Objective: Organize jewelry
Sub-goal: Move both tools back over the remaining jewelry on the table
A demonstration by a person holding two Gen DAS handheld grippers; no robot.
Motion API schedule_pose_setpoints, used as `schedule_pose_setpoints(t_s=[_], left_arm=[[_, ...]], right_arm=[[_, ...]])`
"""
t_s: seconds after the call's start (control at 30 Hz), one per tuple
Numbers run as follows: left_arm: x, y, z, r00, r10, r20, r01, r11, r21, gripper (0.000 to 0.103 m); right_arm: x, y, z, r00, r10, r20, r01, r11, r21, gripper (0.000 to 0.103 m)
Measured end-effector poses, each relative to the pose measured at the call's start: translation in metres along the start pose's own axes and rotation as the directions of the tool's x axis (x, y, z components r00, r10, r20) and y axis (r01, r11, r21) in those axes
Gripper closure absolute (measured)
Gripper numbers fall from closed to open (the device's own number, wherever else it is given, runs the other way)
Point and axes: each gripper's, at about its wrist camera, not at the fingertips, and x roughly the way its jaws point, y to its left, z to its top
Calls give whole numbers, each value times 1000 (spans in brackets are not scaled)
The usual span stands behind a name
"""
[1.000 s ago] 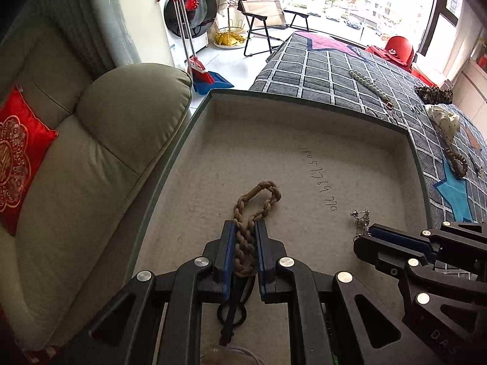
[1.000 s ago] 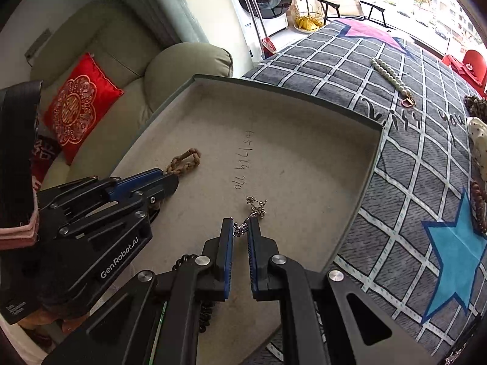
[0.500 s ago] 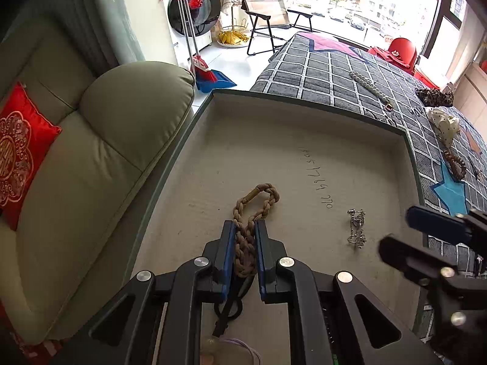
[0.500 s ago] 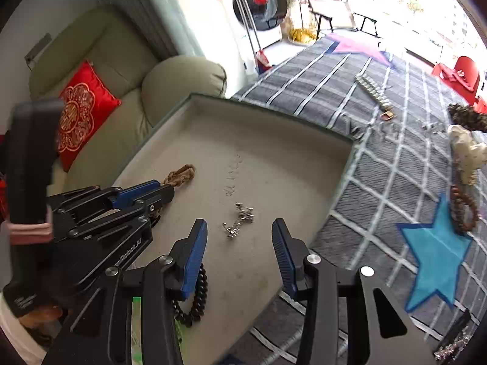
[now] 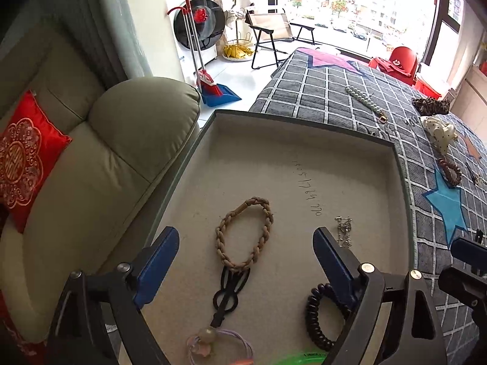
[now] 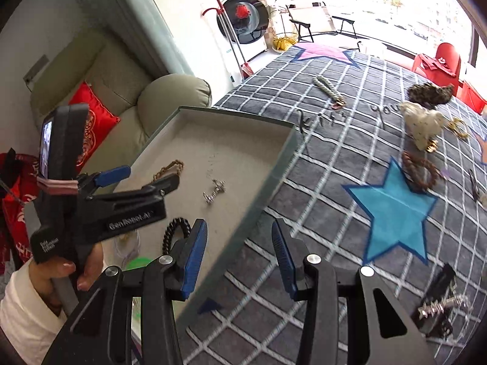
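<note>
The left gripper [image 5: 245, 261] hangs over the near part of the tray [image 5: 304, 127], its blue-padded jaws spread wide and gripping nothing; between the jaws, flat on the beige felt floor, lies the tan braided hair tie [image 5: 243, 232], formed into an open loop, with a black clip [image 5: 229, 292] touching its near end. Nearer the tray's near edge sit a purple elastic with a bead [image 5: 207, 340] and, toward the near right corner, a black coil hair tie [image 5: 319, 319], partly hidden by the right jaw. A small silver chain piece [image 5: 344, 231] rests on the felt near the tray's right wall, just beyond that same jaw's tip. The right gripper [image 6: 239, 255] is also wide open and holds nothing; it hovers over the tray's right wall, one jaw above the felt and the other above the grey checked bedspread [image 6: 334, 158]. On the bedspread, well apart from the tray, lie a pearl strand [image 6: 327, 88], a leopard scrunchie [image 6: 429, 92], a white dotted scrunchie [image 6: 423, 124], a brown beaded bracelet [image 6: 418, 168] beside the blue star print, and a silver clip [image 6: 441, 304] toward the near right edge. An olive armchair [image 5: 91, 164] with a red cushion [image 5: 24, 161] stands just beside the tray's left wall
</note>
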Motion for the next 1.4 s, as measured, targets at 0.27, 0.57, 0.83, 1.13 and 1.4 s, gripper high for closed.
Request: schedule_pose_setpoints(t_s=[0.27,0.57,0.83,1.13,1.4], left_arm=[[-29,-8,-17,1000,10,25,-11,1000,17,0],[-67,-27,-39,999,10,44,-12,999,39,0],[-95,-58,-64,998,-33,62,28,997,74,0],[-114,-99,-94,995,-85,43,79,988,131,0],[-120,-139,-113,991,-132,23,125,974,189,0]], right_arm=[[-17,-14,-22,1000,-5,-7,5,998,55,36],[-40,-29,-47,1000,6,12,-8,993,114,18],[-64,-47,-80,1000,-8,8,7,990,138,15],[-81,-77,-117,999,-32,3,31,980,195,9],[-90,-110,-149,998,-63,-6,63,963,264,9]])
